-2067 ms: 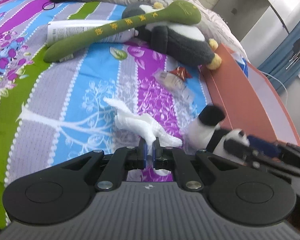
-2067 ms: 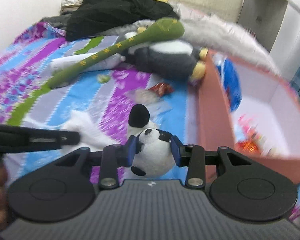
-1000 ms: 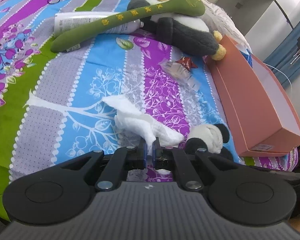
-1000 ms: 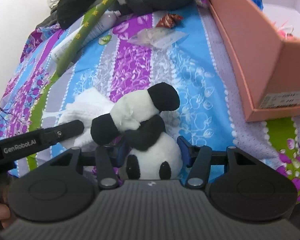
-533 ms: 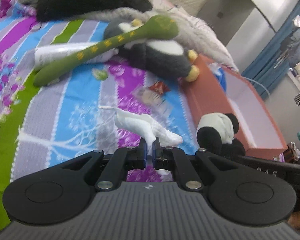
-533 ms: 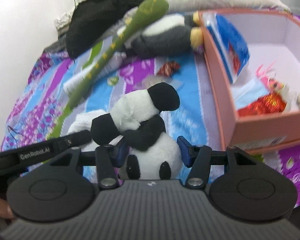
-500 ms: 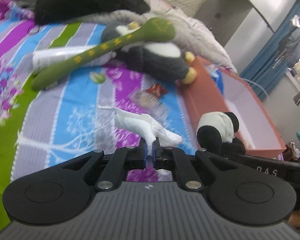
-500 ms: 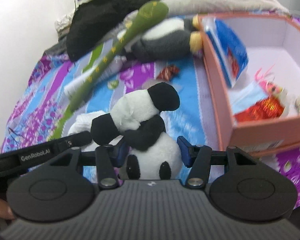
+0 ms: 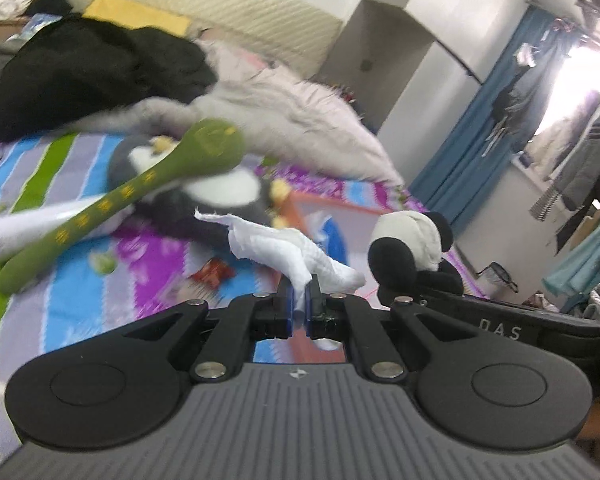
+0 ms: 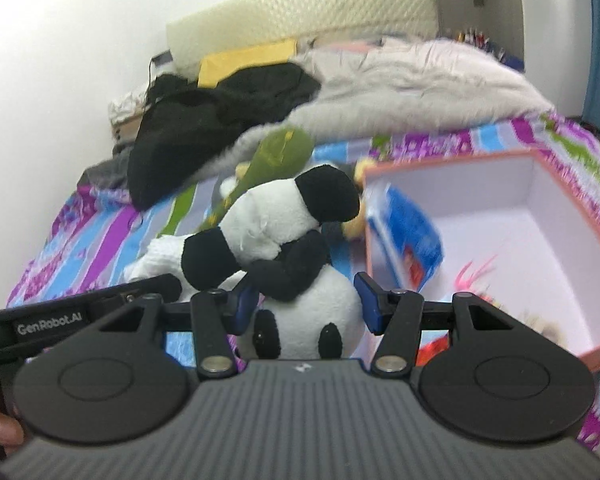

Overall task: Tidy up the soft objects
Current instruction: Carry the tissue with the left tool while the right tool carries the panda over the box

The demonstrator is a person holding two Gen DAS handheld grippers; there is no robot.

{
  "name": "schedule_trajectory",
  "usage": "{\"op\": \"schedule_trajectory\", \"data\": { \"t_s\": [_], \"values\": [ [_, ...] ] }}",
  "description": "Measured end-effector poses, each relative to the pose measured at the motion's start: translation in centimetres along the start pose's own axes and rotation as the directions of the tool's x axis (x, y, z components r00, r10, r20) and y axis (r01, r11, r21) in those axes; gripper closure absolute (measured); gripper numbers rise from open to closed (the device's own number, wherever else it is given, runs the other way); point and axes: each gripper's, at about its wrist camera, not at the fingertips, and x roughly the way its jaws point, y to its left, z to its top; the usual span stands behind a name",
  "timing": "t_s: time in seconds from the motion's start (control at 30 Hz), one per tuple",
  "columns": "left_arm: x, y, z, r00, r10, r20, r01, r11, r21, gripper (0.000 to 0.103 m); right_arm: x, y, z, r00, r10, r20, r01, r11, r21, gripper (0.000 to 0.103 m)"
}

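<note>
Striped floral bedsheet, purple, blue, green bands. Black garment heaped near headboard, grey-white fluffy blanket beside it. Yellow pillow against quilted cream headboard. Blue curtain far right; clothes hanging by bright window.

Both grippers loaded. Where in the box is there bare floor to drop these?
Orange box: the far right part of its white floor is bare. Crowded along the near left: blue packet, pink and red bits. Right gripper grips the panda plush; left gripper pinches the white cloth.
</note>
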Motion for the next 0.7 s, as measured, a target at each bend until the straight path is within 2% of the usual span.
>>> {"op": "schedule_trajectory", "data": {
  "t_s": [0.13, 0.2, 0.33, 0.53, 0.7],
  "values": [
    [1.0, -2.4, 1.8, 1.0, -0.028, 0.014, 0.027, 0.999, 0.032, 0.096, -0.6, -1.4, 1.8, 0.999, -0.04, 0.031, 0.04, 0.999, -0.009, 0.047],
    [1.6, -3.5, 2.6, 0.999, -0.042, 0.021, 0.041, 0.998, 0.045, 0.097, -0.5, -2.0, 2.5, 0.996, -0.085, 0.033, 0.085, 0.996, -0.018, 0.047],
    [3.4, -6.1, 4.4, 0.998, -0.068, 0.016, 0.066, 0.994, 0.082, 0.096, 0.0, -4.8, 3.9, 0.994, -0.112, 0.013, 0.112, 0.993, 0.025, 0.047],
    [7.8, -9.6, 5.7, 0.992, -0.107, -0.066, 0.114, 0.986, 0.118, 0.096, 1.2, -9.1, 4.8, 0.98, -0.198, -0.022, 0.199, 0.979, 0.044, 0.047],
    [12.4, -10.6, 5.5, 0.98, -0.13, -0.151, 0.145, 0.985, 0.091, 0.096, 2.7, -12.6, 4.0, 0.97, -0.222, -0.098, 0.23, 0.971, 0.072, 0.047]
  ]
}}
